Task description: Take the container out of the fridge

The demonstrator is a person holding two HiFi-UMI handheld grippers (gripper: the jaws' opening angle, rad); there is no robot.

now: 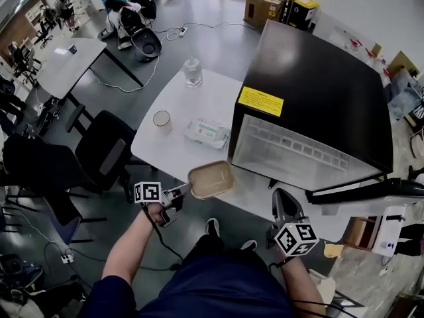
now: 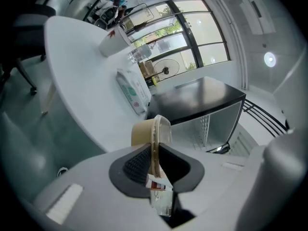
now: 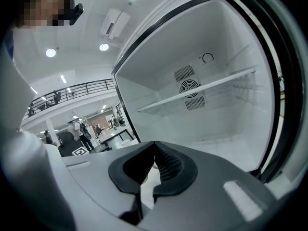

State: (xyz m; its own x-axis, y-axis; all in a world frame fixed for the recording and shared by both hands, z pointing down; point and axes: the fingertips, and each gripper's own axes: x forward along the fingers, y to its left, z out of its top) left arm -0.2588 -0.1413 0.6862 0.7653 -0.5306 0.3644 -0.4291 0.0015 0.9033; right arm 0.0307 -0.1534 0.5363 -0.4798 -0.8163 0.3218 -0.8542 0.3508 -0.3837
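Observation:
My left gripper (image 1: 185,191) (image 2: 155,149) is shut on the rim of a tan, shallow container (image 1: 211,179) (image 2: 143,132). It holds the container over the front edge of the white table (image 1: 199,98), just left of the fridge's open front. The black mini fridge (image 1: 318,78) (image 2: 202,97) stands on the table with its white inside (image 3: 202,81) bare, one shelf across it. Its door (image 1: 371,191) swings out to the right. Below the fridge opening my right gripper (image 1: 281,203) (image 3: 154,153) points into the fridge, its jaws shut with nothing between them.
On the table left of the fridge lie a pack of wipes (image 1: 207,132) (image 2: 132,88), a paper cup (image 1: 161,118) and a water bottle (image 1: 193,71). A black chair (image 1: 106,148) stands at the table's left. Cardboard boxes (image 1: 264,6) sit on the floor beyond.

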